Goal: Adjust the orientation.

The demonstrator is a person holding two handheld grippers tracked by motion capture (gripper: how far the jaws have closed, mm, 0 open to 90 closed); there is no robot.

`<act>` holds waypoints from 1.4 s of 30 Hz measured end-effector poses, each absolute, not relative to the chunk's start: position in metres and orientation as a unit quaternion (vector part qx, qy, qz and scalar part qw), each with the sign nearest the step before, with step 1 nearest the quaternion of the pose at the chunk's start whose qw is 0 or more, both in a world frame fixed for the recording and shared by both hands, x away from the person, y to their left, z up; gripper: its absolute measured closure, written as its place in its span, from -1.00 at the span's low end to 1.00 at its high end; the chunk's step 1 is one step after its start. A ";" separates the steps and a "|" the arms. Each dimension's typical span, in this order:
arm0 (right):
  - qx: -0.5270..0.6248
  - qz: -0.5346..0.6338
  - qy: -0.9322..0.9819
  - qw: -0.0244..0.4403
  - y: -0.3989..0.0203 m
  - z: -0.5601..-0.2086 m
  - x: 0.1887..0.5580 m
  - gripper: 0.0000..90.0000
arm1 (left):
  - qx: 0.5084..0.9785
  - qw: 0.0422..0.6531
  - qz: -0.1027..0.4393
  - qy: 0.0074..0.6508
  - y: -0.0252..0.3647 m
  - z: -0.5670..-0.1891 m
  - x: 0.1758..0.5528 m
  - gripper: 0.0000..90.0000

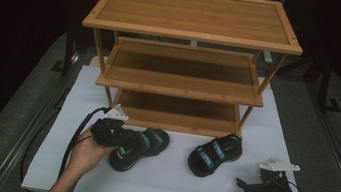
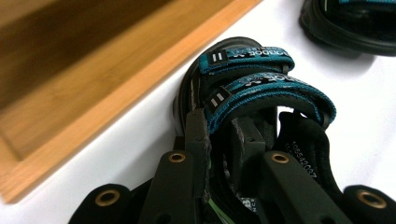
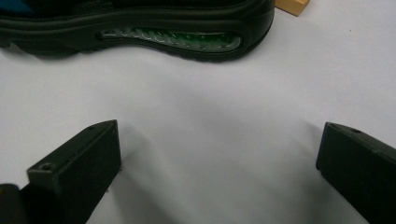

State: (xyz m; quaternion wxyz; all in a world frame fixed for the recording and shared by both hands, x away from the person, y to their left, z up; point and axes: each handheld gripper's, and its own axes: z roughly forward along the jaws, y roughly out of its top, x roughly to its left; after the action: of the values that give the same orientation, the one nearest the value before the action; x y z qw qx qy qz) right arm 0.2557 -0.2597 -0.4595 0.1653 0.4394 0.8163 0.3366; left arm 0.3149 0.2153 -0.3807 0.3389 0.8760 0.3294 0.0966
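Observation:
Two black sandals with teal straps lie on the white board in front of a wooden shoe rack. My left gripper (image 1: 122, 141) is shut on the heel end of the left sandal (image 1: 146, 143). In the left gripper view the jaws of this gripper (image 2: 224, 140) clamp the sandal (image 2: 261, 91) just behind its teal straps. The right sandal (image 1: 215, 154) lies free, with its toe toward the rack. My right gripper (image 1: 243, 184) rests low at the front right and stands open. The right gripper view shows bare board between that gripper's (image 3: 219, 140) jaws and the sandal's sole (image 3: 140, 28) beyond them.
The three-tier bamboo rack (image 1: 195, 13) stands at the back of the white board (image 1: 171, 184), its lowest shelf (image 2: 84, 84) just behind the left sandal. A rack foot (image 3: 292, 5) is near the right sandal's end. Grey table and dark surroundings border the board.

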 end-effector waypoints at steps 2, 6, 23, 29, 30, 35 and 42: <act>0.440 0.337 0.816 0.165 -0.260 -0.459 0.256 -1.00 | 0.876 0.338 0.098 0.330 0.215 -0.383 0.314 0.76; 0.439 0.337 0.816 0.165 -0.260 -0.459 0.256 -1.00 | 0.876 0.340 0.089 0.329 0.220 -0.386 0.313 0.71; 0.440 0.336 0.816 0.165 -0.260 -0.459 0.256 -1.00 | 0.855 0.386 0.087 0.335 0.272 -0.370 0.298 0.69; 0.440 0.336 0.816 0.165 -0.260 -0.460 0.256 -1.00 | 0.865 0.351 0.095 0.347 0.285 -0.383 0.296 1.00; 0.439 0.336 0.816 0.166 -0.260 -0.460 0.256 -1.00 | 0.866 0.344 0.091 0.351 0.287 -0.394 0.297 1.00; 0.439 0.336 0.816 0.166 -0.260 -0.460 0.256 -1.00 | 0.872 0.331 0.078 0.352 0.285 -0.408 0.298 1.00; 0.439 0.336 0.816 0.166 -0.260 -0.460 0.256 -1.00 | 0.884 0.317 0.063 0.337 0.271 -0.420 0.293 1.00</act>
State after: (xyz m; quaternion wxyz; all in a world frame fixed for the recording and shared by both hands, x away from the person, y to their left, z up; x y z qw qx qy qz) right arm 0.2557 -0.2597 -0.4596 0.1658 0.4391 0.8164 0.3363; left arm 0.2930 0.2709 -0.4195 0.3166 0.8844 0.3371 0.0633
